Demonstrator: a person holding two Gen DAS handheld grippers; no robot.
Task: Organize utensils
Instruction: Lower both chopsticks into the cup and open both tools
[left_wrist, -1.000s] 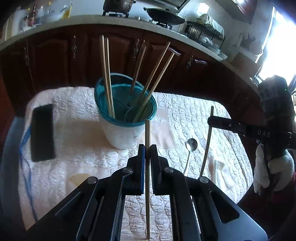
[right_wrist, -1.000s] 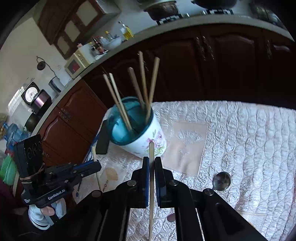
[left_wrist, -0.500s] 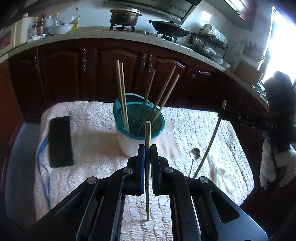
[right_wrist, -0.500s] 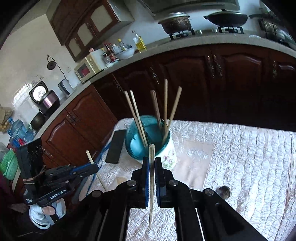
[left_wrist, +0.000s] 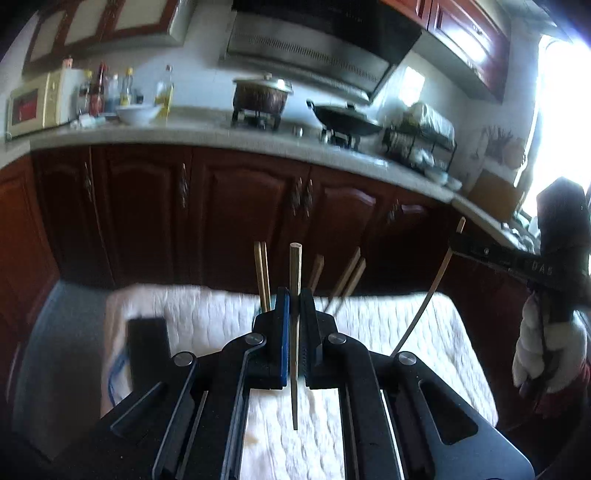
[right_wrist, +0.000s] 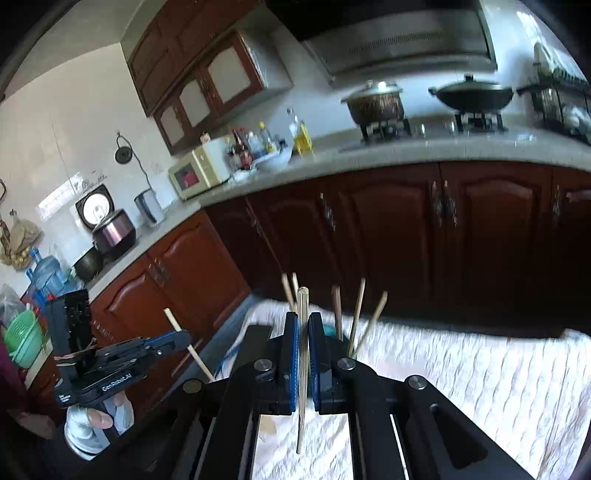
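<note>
1. Left wrist view: left gripper (left_wrist: 294, 295) pinches a chopstick (left_wrist: 294, 332) upright between closed pads, above the white quilted cloth (left_wrist: 424, 332). More chopsticks (left_wrist: 261, 273) stand up behind the fingers. At right, the right gripper (left_wrist: 458, 245) pinches a second chopstick (left_wrist: 424, 306), tilted.
2. Right wrist view: right gripper (right_wrist: 303, 321) is clamped on its chopstick (right_wrist: 303, 350), near vertical. Cup rim (right_wrist: 330, 330) is barely visible behind the fingers.

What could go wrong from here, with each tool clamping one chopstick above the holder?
Left tool grips its wooden chopstick mid-shaft; it could pivot or slip. Five chopsticks already splay from the teal-rimmed cup, mostly hidden behind the right tool, so its chopstick may clash with them.
</note>
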